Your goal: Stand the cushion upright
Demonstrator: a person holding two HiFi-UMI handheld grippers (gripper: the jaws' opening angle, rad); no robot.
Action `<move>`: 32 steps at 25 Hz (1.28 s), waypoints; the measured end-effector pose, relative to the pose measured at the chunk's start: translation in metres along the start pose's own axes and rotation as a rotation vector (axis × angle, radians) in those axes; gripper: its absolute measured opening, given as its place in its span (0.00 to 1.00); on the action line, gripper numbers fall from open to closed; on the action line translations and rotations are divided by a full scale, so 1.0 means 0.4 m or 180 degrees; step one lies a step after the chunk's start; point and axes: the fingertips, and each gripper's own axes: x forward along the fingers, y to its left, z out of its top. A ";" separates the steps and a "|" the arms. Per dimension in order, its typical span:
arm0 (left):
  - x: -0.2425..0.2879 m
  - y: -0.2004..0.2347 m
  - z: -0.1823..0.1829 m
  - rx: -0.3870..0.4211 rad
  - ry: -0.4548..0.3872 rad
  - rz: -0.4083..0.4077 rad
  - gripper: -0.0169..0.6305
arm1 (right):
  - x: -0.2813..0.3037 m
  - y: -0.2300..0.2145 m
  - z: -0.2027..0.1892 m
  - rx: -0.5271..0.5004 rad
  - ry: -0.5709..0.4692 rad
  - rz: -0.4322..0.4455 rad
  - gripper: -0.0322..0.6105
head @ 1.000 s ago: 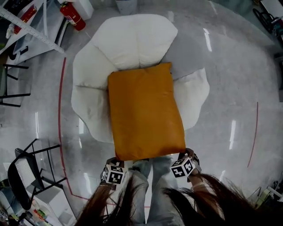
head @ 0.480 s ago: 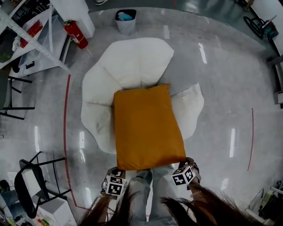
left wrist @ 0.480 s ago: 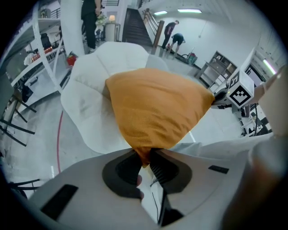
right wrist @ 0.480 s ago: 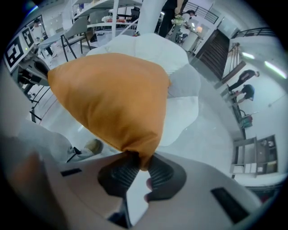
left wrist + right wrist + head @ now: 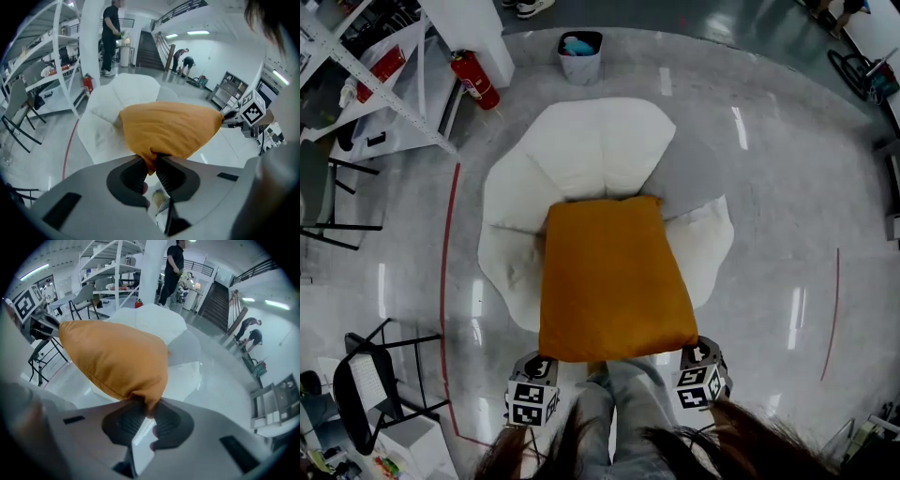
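An orange cushion [image 5: 611, 277] hangs tilted over a white flower-shaped seat [image 5: 591, 155], its near edge lifted toward me. My left gripper [image 5: 546, 360] is shut on the cushion's near left corner [image 5: 151, 161]. My right gripper [image 5: 692, 353] is shut on the near right corner [image 5: 149, 405]. In the left gripper view the cushion [image 5: 171, 129] bulges ahead of the jaws, and the right gripper's marker cube [image 5: 253, 108] shows beyond it. In the right gripper view the cushion [image 5: 115, 359] fills the left middle.
A red fire extinguisher [image 5: 473, 80] and a small bin [image 5: 579, 54] stand at the far side of the seat. A black chair [image 5: 361, 389] is at the lower left. A red line [image 5: 443, 281] curves on the floor. People stand in the background.
Both grippers have risen with the cushion's near edge, so the cushion looks shorter and steeper. The view has shifted and more of the far floor shows.
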 end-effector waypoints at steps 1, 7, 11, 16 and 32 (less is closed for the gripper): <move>-0.010 -0.002 0.026 -0.0028 -0.0073 0.0016 0.11 | -0.008 -0.014 0.021 0.0030 -0.0062 0.0019 0.13; -0.062 -0.010 0.195 -0.0301 -0.0532 0.0062 0.11 | -0.056 -0.113 0.153 0.0224 -0.0508 0.0118 0.13; -0.087 0.001 0.318 -0.0403 -0.0813 0.0129 0.11 | -0.082 -0.176 0.257 0.0358 -0.0771 0.0221 0.13; -0.096 0.023 0.480 -0.0475 -0.1226 0.0225 0.11 | -0.083 -0.272 0.395 0.0476 -0.1071 0.0286 0.13; -0.083 0.150 0.874 -0.0351 -0.1899 0.0452 0.12 | -0.012 -0.487 0.806 0.1068 -0.1654 0.0201 0.13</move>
